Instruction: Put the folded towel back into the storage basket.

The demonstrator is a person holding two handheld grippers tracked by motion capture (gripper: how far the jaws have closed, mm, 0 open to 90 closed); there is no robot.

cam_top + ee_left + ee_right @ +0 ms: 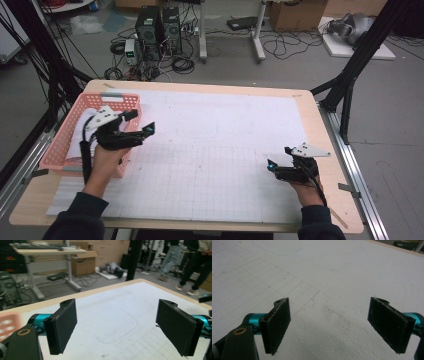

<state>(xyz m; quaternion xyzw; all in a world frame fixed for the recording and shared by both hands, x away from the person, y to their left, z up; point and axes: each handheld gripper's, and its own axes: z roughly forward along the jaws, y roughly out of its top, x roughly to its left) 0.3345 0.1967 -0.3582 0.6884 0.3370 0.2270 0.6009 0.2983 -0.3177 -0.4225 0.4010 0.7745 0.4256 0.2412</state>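
Observation:
My left gripper (142, 122) hovers at the right edge of a pink plastic basket (62, 137) on the table's left side. In the left gripper view its jaws (117, 322) stand wide apart over the white mat with nothing between them. My right gripper (279, 157) rests low near the table's front right, pointing left over the white gridded mat (215, 150). In the right gripper view it (329, 322) is open too, with only bare mat between its black pads (278, 325). Something white lies in the basket, partly hidden by my left hand.
The wooden table (320, 150) has a metal rail (357, 180) along its right edge and black frame posts (357, 55) at the back corners. Computer towers (159, 30) and cables sit on the floor beyond. People's legs (190, 267) stand past the table's far side.

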